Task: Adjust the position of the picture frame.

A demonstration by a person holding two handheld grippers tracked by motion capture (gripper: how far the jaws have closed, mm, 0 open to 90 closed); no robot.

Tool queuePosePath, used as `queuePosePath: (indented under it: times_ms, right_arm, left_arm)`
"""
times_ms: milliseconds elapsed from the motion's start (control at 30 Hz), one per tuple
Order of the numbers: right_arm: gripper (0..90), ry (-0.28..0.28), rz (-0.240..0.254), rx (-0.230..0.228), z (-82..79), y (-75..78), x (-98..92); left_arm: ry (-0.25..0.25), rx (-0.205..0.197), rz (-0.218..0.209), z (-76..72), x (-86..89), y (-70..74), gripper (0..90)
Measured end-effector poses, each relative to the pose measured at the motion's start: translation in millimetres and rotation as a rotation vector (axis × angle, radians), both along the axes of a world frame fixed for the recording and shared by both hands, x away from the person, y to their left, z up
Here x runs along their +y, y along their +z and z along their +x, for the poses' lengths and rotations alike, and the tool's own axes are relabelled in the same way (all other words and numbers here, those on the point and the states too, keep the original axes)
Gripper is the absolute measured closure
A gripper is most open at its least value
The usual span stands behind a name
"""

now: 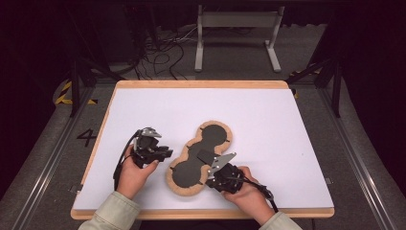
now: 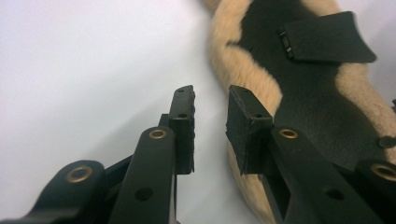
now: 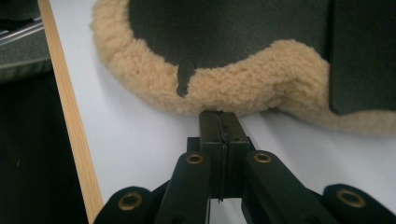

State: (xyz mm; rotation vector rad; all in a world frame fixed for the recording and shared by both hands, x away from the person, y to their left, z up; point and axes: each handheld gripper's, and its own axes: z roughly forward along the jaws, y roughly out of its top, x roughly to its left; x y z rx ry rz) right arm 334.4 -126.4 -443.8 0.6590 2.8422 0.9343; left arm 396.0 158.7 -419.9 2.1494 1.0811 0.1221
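A figure-eight pad [image 1: 189,170] with a black face and a tan fleece rim lies on the white board [image 1: 268,124]. A black flap [image 1: 205,155] sits at its waist. My left gripper [image 1: 168,153] is just left of the pad. In the left gripper view its jaws [image 2: 210,112] stand a little apart with nothing between them, and the fleece rim [image 2: 243,70] lies just past the right pad. My right gripper [image 1: 209,181] is at the pad's near right edge. In the right gripper view [image 3: 223,119] it is shut, tips against the fleece [image 3: 233,88], beside a small black tab [image 3: 185,74].
The board's wooden edge [image 3: 70,116] runs close to the pad's near end, with the dark floor beyond it. A grey metal stand [image 1: 237,21] and loose cables [image 1: 158,52] sit on the floor behind the table. Bare white board stretches to the right and back.
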Motion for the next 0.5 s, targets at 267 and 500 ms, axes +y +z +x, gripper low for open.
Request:
queuePosePath:
  times_ms: [267, 500]
  right_arm:
    - [90.0, 0.034, 0.009, -0.008, 14.8, -1.9, 38.5]
    - [89.5, 0.019, 0.016, -0.051, 27.9, -4.6, 70.5]
  left_arm:
    - [0.073, 0.01, -0.03, -15.1, 31.0, 0.2, 72.8]
    - [0.128, 0.022, -0.02, -27.4, 48.9, -5.4, 69.8]
